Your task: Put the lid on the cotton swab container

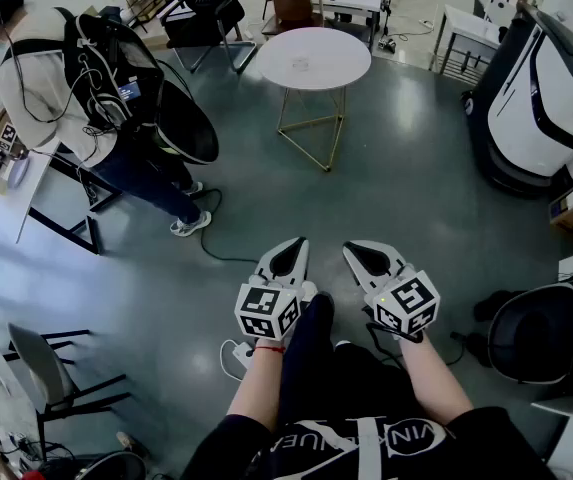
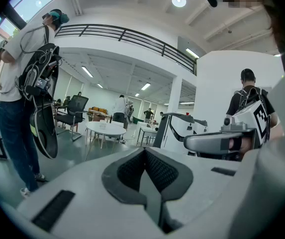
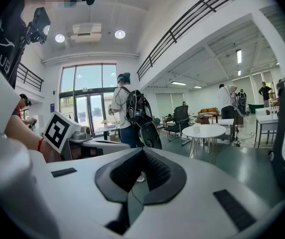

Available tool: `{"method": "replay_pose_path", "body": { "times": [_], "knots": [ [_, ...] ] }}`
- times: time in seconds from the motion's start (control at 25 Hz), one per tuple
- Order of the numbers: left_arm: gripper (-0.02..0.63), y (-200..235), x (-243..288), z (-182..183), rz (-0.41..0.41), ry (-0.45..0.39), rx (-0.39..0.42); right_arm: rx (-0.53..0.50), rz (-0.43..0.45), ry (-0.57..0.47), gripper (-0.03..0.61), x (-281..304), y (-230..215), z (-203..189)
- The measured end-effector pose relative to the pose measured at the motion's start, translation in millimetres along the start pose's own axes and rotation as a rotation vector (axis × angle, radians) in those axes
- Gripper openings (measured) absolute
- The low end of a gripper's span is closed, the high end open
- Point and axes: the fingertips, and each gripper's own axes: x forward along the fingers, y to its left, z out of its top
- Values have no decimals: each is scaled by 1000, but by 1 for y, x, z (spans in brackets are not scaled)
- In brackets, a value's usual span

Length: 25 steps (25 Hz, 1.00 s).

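1. Neither the lid nor the container is seen in any view, so their place cannot be told.
2. The left gripper [image 1: 288, 258] and right gripper [image 1: 368, 258] are held side by side at lower centre of the head view. Both are closed on nothing and pointed toward the frame's top.
3. A round bench [image 1: 338, 56] is seen at upper centre, well apart from both grippers. A small thing [image 1: 299, 64] on it is too small to be named.
4. Neither gripper is judged nearer; an approach is needed first.
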Motion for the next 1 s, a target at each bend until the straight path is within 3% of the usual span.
{"method": "replay_pose_path", "body": {
  "times": [0.56, 1.0],
  "knots": [
    [5, 138, 110, 37, -43, -1, 2, -16, -65, 11, 3, 153, -89, 27],
    [5, 224, 195, 89, -71, 12, -1, -3, -110, -18, 3, 251, -164, 80]
  ]
}}
